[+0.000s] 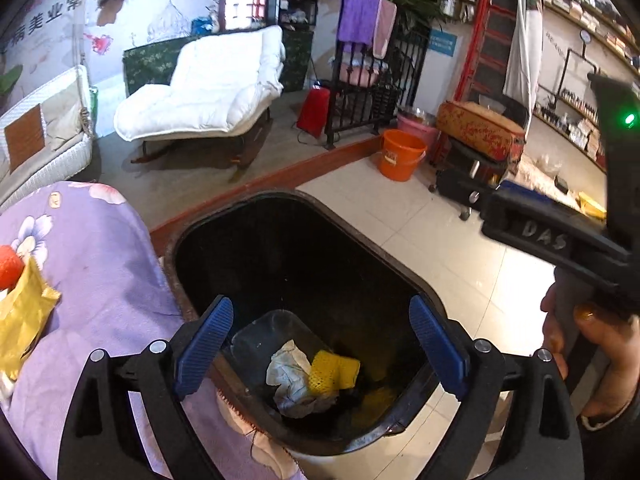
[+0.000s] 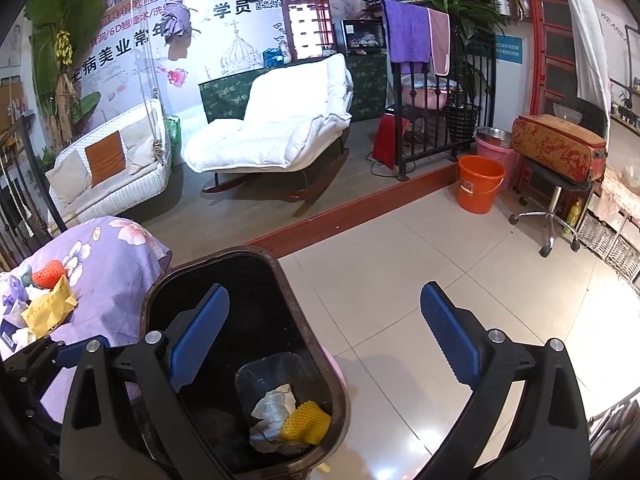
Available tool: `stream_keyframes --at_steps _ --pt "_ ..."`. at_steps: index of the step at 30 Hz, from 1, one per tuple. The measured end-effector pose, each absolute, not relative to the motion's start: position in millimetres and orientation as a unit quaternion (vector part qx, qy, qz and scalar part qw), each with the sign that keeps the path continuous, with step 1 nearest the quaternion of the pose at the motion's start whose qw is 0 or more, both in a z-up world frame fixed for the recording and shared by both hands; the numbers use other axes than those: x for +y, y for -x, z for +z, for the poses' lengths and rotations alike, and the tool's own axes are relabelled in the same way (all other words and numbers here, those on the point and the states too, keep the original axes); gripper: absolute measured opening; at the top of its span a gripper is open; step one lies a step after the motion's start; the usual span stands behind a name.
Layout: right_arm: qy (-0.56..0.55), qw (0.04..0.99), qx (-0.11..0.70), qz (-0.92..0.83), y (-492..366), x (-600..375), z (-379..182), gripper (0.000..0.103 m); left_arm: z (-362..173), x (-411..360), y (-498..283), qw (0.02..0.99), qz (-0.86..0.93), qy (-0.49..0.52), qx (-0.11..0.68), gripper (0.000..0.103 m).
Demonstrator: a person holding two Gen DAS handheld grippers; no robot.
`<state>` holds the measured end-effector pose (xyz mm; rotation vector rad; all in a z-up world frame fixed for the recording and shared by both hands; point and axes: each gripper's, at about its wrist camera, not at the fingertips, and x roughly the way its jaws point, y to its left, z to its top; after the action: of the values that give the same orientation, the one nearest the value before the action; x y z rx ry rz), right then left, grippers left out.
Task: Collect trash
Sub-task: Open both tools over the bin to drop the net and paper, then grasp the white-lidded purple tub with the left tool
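Observation:
A dark trash bin (image 1: 192,304) stands on the floor beside a table with a purple flowered cloth (image 1: 100,272). At its bottom lie a crumpled white tissue (image 1: 288,376) and a yellow foam net (image 1: 332,372). My left gripper (image 1: 320,344) hangs open right over the bin mouth, nothing between its blue pads. My right gripper (image 2: 324,344) is open too, over the bin's right rim (image 2: 304,312) and the tiles; the tissue (image 2: 272,412) and net (image 2: 306,422) show below it. On the cloth remain a yellow wrapper (image 1: 24,320) and a red-orange item (image 1: 10,266).
The right-hand gripper body (image 1: 560,236) and a person's hand (image 1: 580,340) fill the right edge of the left wrist view. An orange bucket (image 2: 478,188), a wheeled stool (image 2: 552,200) and a white rocking lounger (image 2: 276,132) stand beyond. A raised wooden step (image 2: 360,208) crosses the floor.

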<state>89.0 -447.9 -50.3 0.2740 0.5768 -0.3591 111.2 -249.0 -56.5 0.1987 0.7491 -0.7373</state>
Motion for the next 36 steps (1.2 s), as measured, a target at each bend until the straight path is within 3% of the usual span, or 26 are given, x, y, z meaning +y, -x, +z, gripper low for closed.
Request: stream_keyframes --at_steps 24,36 --pt "-0.06 0.959 0.278 -0.003 -125 -294 -22 0.096 -7 -113 -73 0.948 -0.166 -0.068 0.262 0.093" --pt "-0.062 0.95 0.298 0.077 -147 -209 -16 0.096 3 -21 -63 0.965 -0.09 0.028 0.245 0.095"
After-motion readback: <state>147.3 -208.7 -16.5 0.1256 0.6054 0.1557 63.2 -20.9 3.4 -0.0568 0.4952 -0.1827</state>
